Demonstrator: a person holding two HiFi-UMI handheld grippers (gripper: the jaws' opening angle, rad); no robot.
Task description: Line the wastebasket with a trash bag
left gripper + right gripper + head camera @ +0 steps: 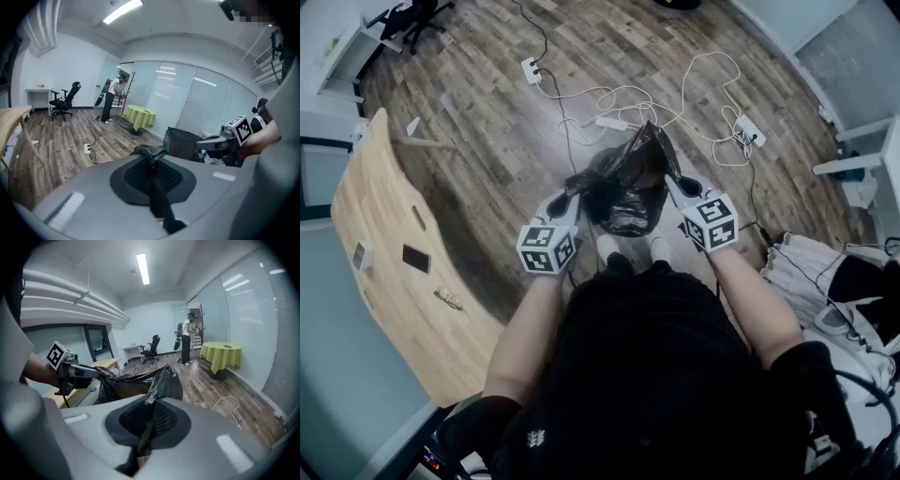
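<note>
Though crumpled, trash bag (623, 192) between shut fingers (93, 187) of left gripper (568, 194), right gripper (675, 187).

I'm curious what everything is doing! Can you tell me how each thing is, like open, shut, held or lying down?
trash bag: held up, stretched between the two grippers, mouth partly open.
left gripper: shut on the trash bag's rim.
right gripper: shut on the trash bag's rim.
white cables: lying loose and tangled on the floor.
phone: lying flat on the wooden table.
ceiling light: on.
</note>
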